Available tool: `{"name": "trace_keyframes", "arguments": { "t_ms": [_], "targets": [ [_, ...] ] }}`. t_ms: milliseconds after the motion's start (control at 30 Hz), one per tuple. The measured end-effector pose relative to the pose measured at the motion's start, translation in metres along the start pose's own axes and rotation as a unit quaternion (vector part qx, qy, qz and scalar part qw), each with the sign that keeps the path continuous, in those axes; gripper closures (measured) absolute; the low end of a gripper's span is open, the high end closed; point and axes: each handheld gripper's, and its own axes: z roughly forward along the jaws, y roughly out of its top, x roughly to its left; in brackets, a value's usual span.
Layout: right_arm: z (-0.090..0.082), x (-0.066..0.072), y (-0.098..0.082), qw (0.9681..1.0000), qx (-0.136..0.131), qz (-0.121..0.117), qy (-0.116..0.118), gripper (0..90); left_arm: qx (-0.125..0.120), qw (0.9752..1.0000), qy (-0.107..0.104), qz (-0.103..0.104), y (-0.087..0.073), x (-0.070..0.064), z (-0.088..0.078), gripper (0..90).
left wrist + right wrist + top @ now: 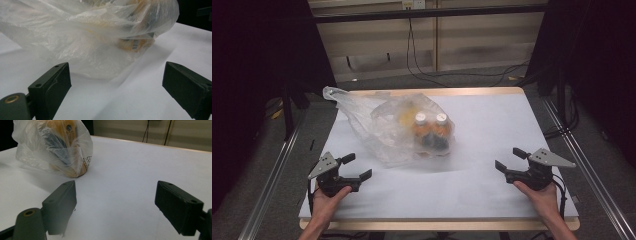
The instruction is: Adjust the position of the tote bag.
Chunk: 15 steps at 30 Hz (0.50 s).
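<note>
Thin, crinkly clear plastic bag (382, 125) is slumping around two white-capped bottles (430, 131), likely bottom-heavy and slippery, best pinched at its loose eleven-o'clock tail, while left gripper (356, 166) and right gripper (510, 159) are hovering wide apart, empty.

Clear bag (382, 125), orange white-capped bottles (431, 129), white table (492, 130).

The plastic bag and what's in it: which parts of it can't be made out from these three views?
- Plastic bag, high view: two white-capped bottles show through, but the film blurs their labels and anything yellowish behind them.
- Left gripper view: crumpled film hides the contents; only an orange patch with a barcode shows. The bag is cut off by the top edge.
- Right gripper view: the printed mark on the bag is too small to read.
</note>
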Motion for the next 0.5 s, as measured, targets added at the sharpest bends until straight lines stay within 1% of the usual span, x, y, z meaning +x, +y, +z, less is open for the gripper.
{"name": "trace_keyframes", "arguments": {
  "t_ms": [33, 67, 100, 133, 167, 233, 267, 300, 333, 400, 433, 500],
  "targets": [
    [-0.0001, -0.0001, -0.0002, 1.0, 0.0, 0.003, 0.002, 17.2, 0.002, 1.0, 0.007, 0.002, 0.0003, -0.0009, -0.0003, 8.0],
    [-0.0006, -0.0001, -0.0001, 1.0, 0.003, 0.007, 0.005, 17.7, 0.001, 0.9999, 0.008, 0.006, 0.0007, -0.0016, -0.0002, 7.9],
    [-0.0006, -0.0001, -0.0001, 1.0, 0.003, 0.007, 0.005, 17.7, 0.001, 0.9999, 0.008, 0.006, 0.0007, -0.0016, -0.0002, 7.8],
    [-0.0019, 0.0003, 0.0, 0.9999, 0.005, 0.008, 0.006, 20.4, 0.002, 1.0, 0.002, 0.009, 0.0011, -0.0022, -0.0002, 7.8],
    [-0.0023, 0.0004, 0.0001, 0.9999, 0.007, 0.008, 0.01, 22.1, 0.002, 1.0, 0.002, 0.009, 0.0011, -0.0022, -0.0002, 7.4],
    [-0.0024, 0.0012, 0.0002, 0.9999, 0.01, 0.005, 0.011, 23.5, 0.006, 0.9999, 0.002, 0.01, 0.0013, -0.0031, 0.0002, 6.7],
    [-0.0019, 0.0013, 0.0001, 0.9998, 0.012, 0.007, 0.017, 23.6, 0.006, 0.9999, -0.005, 0.009, 0.0015, -0.0034, 0.0005, 5.9],
    [-0.0014, 0.0013, -0.0002, 0.9998, 0.013, 0.003, 0.017, 24.7, 0.007, 0.9999, -0.005, 0.01, 0.0016, -0.0041, 0.0011, 5.5],
    [-0.0013, 0.0019, -0.0002, 0.9996, 0.017, 0.005, 0.02, 26.8, 0.01, 0.9999, -0.003, 0.013, 0.0018, -0.0047, 0.0014, 5.5],
    [-0.0004, 0.002, -0.0002, 0.9993, 0.023, 0.007, 0.03, 28.8, 0.008, 0.9998, -0.009, 0.015, 0.0019, -0.0048, 0.0017, 5.5],
    [0.0001, 0.0022, 0.0, 0.9991, 0.025, 0.008, 0.033, 30.9, 0.01, 0.9998, -0.009, 0.014, 0.002, -0.0051, 0.0015, 5.8],
    [0.0011, 0.0034, 0.0002, 0.9986, 0.032, -0.002, 0.042, 32.9, 0.01, 0.9998, -0.014, 0.008, 0.0018, -0.0072, 0.0011, 6.3]
  ]
}}
